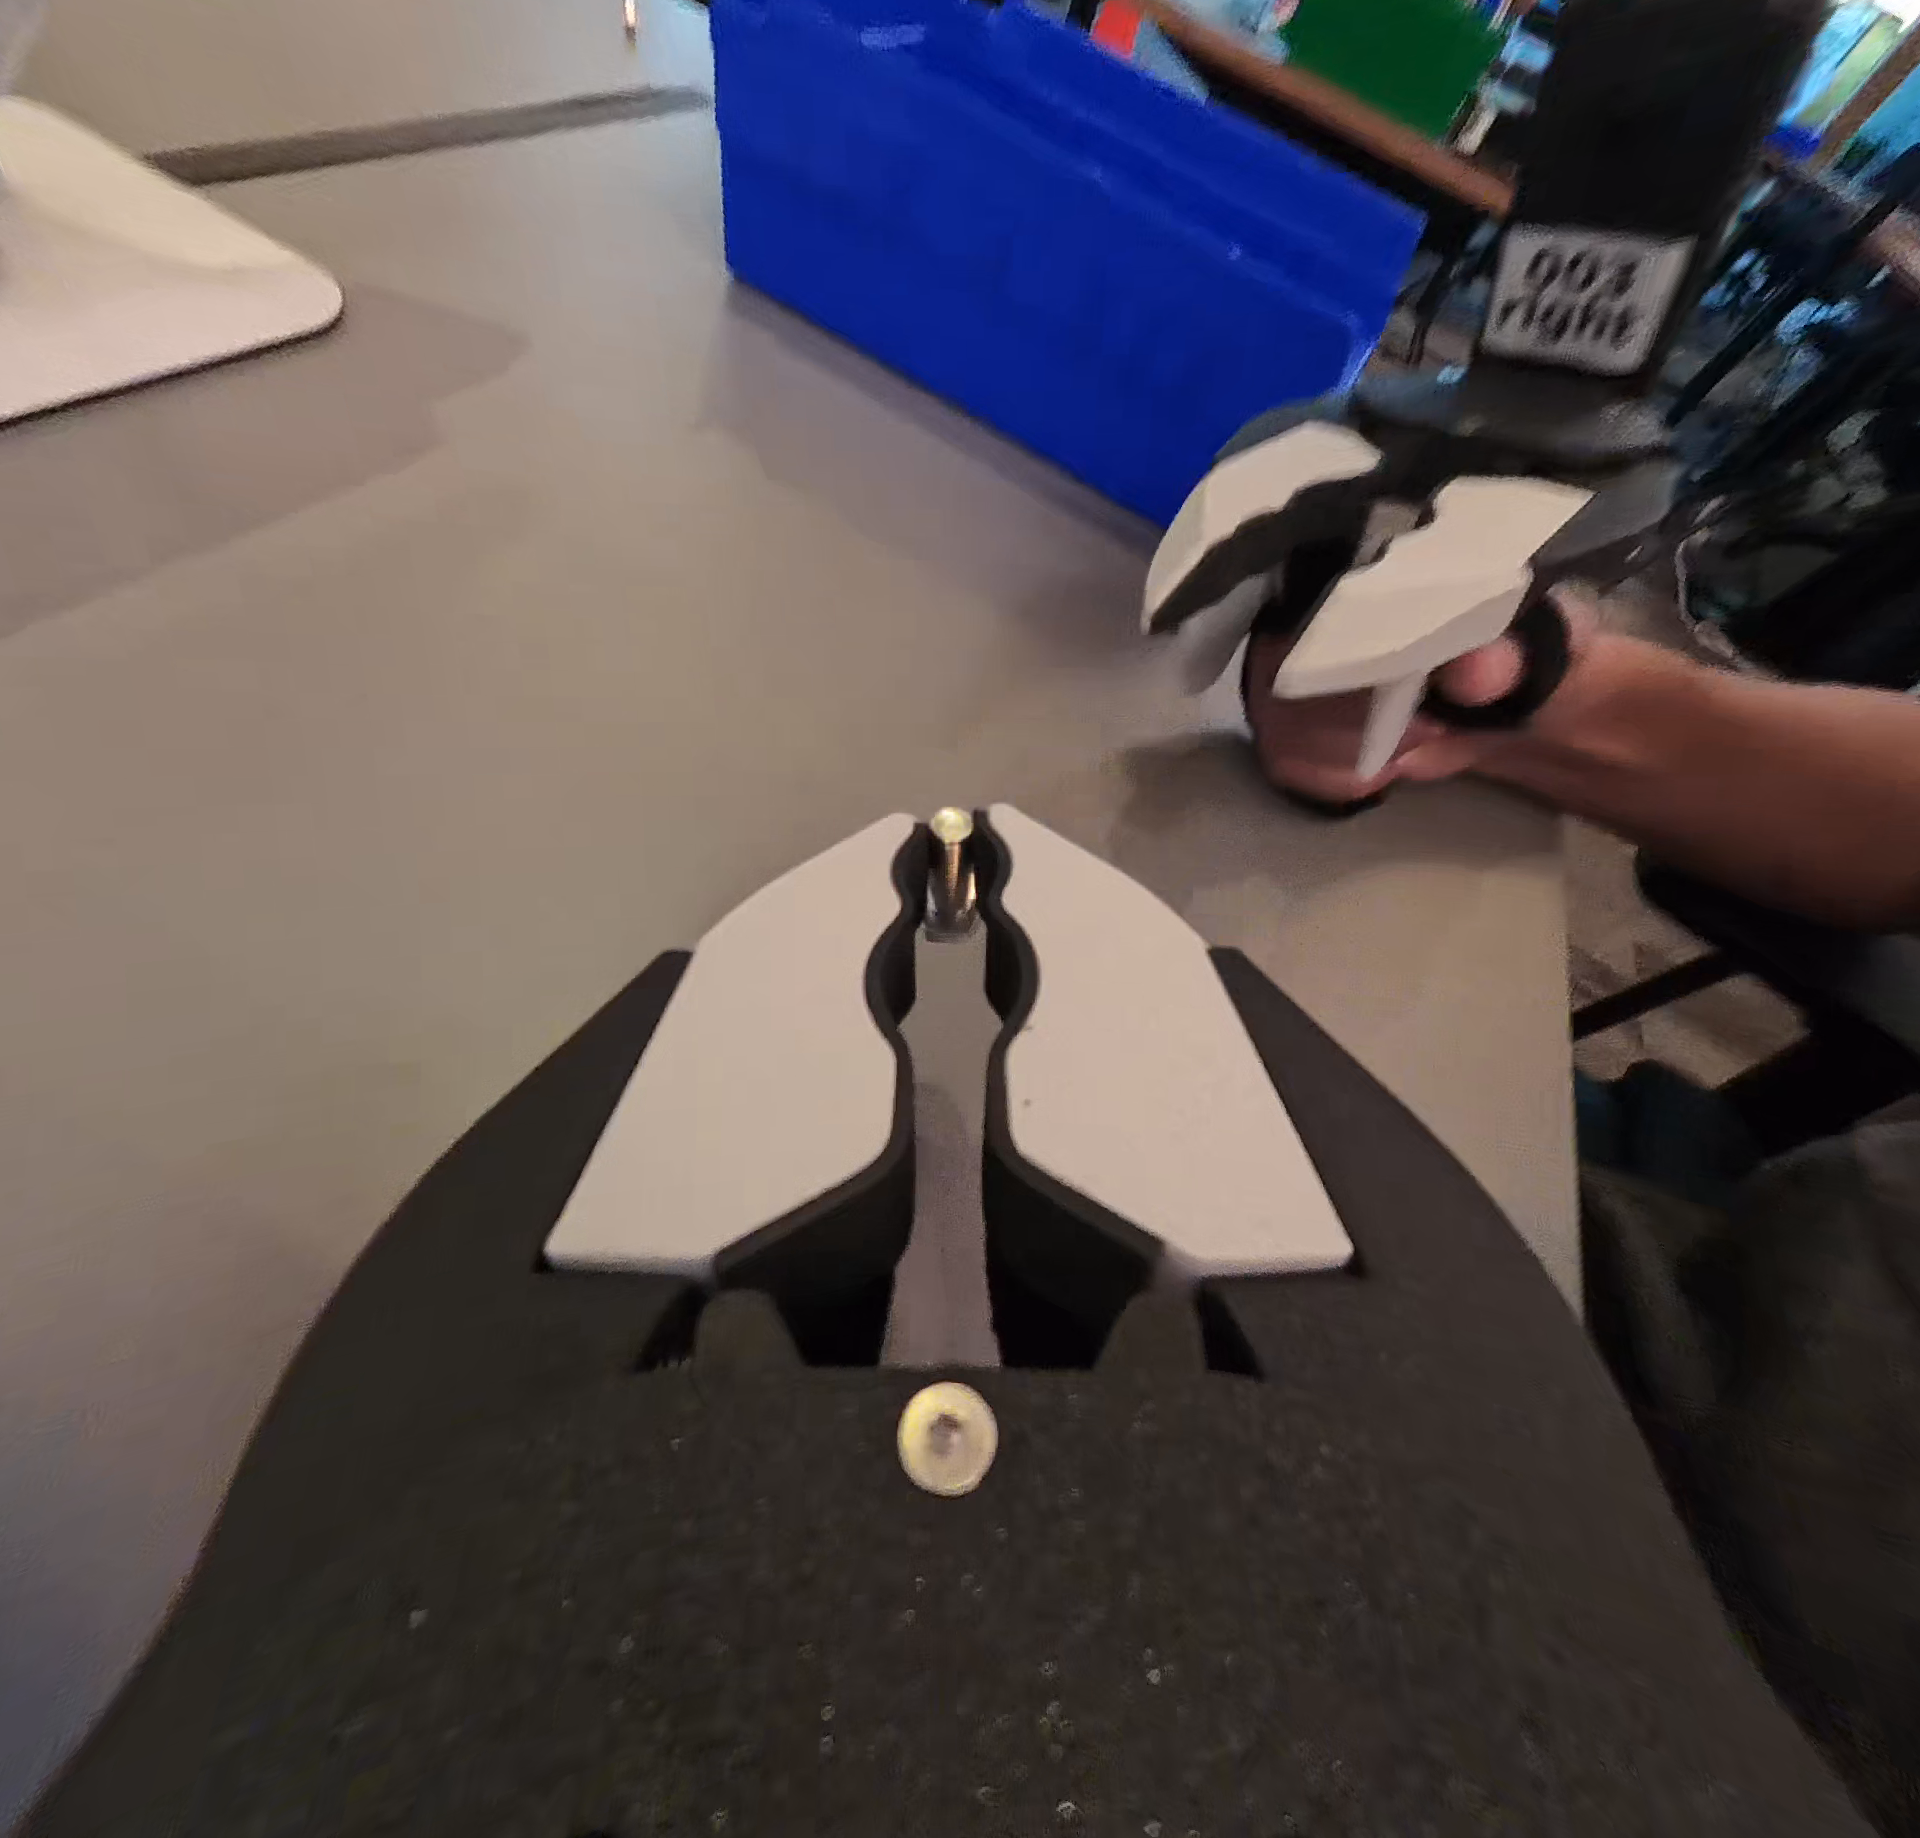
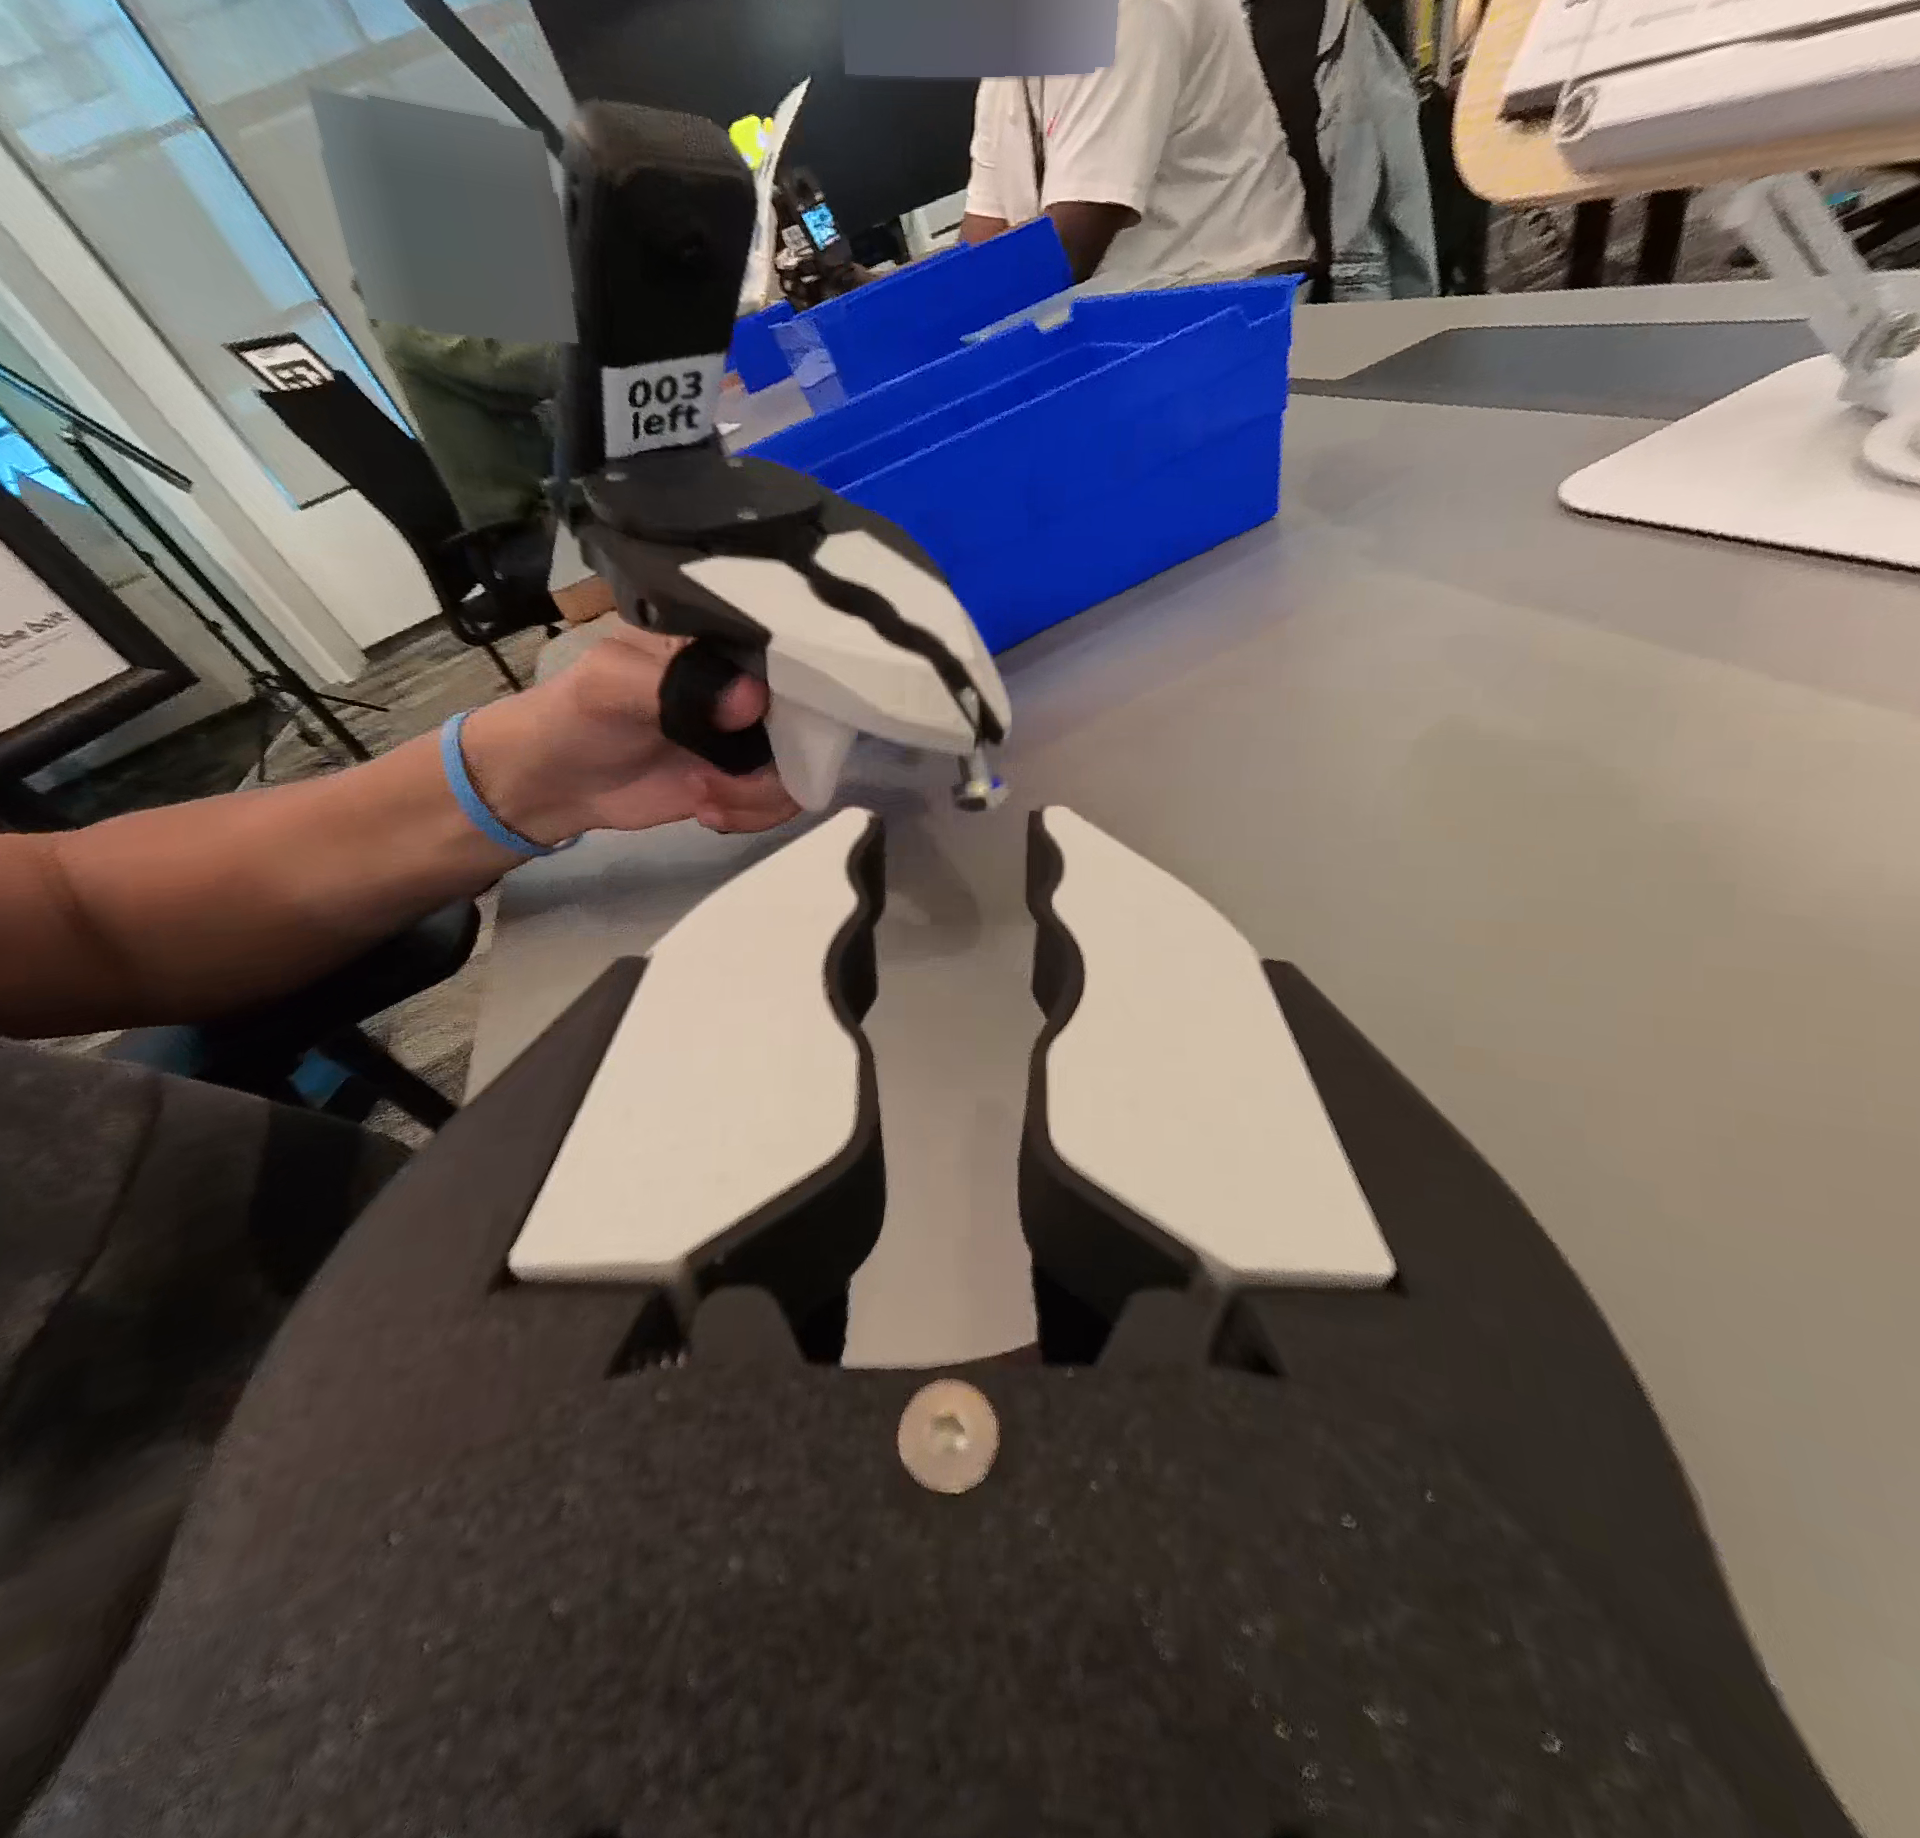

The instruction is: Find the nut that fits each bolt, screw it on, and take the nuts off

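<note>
Ahead, in the left wrist view, the left claw (image 1: 951, 832) clamps a shiny metal bolt (image 1: 948, 869) between its grey fingertips; a ribbed blue plastic bin (image 1: 1039, 230) stands beyond, contents hidden; in the right wrist view, the right claw (image 2: 954, 838) gapes empty just short of the bolt; the bin's visible compartment looks bare.

A slim silver bolt (image 1: 948, 869) stands clamped between the left gripper's (image 1: 951, 832) fingertips.

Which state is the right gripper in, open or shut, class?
Open. The right gripper's two fingers stand apart with bare grey table between them, holding nothing.
</note>
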Demonstrator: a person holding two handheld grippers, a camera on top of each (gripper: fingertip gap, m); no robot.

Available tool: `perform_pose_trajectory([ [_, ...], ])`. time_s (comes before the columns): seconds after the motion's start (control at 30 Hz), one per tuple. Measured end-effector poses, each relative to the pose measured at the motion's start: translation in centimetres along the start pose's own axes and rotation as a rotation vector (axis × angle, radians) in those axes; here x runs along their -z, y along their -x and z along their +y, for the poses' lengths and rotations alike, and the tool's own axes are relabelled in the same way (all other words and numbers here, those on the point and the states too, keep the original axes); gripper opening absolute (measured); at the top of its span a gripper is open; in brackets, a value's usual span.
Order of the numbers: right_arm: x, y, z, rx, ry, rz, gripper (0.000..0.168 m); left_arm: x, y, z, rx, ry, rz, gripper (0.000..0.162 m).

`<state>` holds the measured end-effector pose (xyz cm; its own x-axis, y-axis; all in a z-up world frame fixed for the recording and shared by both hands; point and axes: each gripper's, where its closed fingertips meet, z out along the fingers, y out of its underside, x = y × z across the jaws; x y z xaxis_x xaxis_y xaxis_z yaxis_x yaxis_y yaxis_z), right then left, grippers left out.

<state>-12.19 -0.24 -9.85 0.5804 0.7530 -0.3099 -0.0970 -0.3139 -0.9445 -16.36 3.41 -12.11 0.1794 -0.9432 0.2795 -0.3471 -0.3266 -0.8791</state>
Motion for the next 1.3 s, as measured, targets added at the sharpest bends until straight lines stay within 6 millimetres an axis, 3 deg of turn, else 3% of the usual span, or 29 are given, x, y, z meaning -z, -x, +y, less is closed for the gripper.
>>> perform_pose_trajectory([
  [0.2,0.7,-1.1,-0.3,0.028,-0.002,0.067,0.027,-1.7,0.8,2.0,-0.096,0.129,-0.054,0.007],
  [0.63,1.5,-1.4,-0.4,0.087,0.039,0.131,0.025,-4.4,3.0,3.3,-0.094,0.264,-0.146,0.007],
  [0.87,2.7,-2.1,-1.2,0.066,0.053,0.190,0.025,-4.5,2.4,3.5,-0.135,0.271,-0.139,0.008],
  [1.07,4.8,-3.4,-2.4,0.026,0.080,0.332,0.026,-3.2,1.9,4.0,-0.131,0.252,-0.171,0.036],
  [1.13,6.4,-4.0,-4.0,0.043,0.095,0.416,0.027,-1.9,1.5,3.6,-0.092,0.188,-0.195,0.047],
  [1.2,9.4,-5.7,-7.3,0.054,0.085,0.542,0.027,-0.3,1.7,2.8,-0.052,0.099,-0.242,0.047],
  [1.3,14.9,-11.2,-13.3,0.045,0.084,0.712,0.027,1.4,2.6,1.9,0.038,-0.006,-0.298,0.046],
])
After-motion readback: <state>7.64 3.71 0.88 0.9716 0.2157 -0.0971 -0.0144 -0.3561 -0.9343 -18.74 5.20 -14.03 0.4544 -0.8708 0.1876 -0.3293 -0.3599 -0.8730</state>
